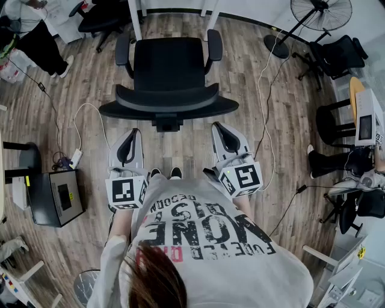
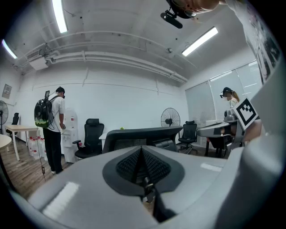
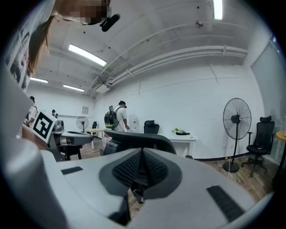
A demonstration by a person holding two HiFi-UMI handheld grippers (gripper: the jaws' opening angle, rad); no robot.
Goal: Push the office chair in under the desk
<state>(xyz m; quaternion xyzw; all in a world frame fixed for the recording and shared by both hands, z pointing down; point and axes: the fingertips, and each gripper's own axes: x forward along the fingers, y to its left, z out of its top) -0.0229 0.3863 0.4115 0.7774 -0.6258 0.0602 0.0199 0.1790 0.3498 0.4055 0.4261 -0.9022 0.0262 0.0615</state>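
The black office chair [image 1: 168, 66] stands on the wood floor in front of me, its curved backrest [image 1: 168, 103] towards me and its seat towards the white desk legs [image 1: 136, 18] at the top. My left gripper [image 1: 135, 133] is shut and empty, a short way behind the backrest's left end and apart from it. On the other side my right gripper [image 1: 218, 127] is likewise shut and empty, just behind the right end. Each gripper view looks over closed jaws at the backrest [image 2: 143, 134] [image 3: 136, 137]. The white desk [image 3: 187, 136] stands beyond.
A standing fan [image 1: 320, 13] is at the back right with other black chairs [image 1: 337, 54]. A person [image 1: 36, 39] stands at the back left. A black box [image 1: 57, 197] sits on the floor at my left. A power strip [image 1: 75, 158] and cables [image 1: 264, 114] lie either side of the chair.
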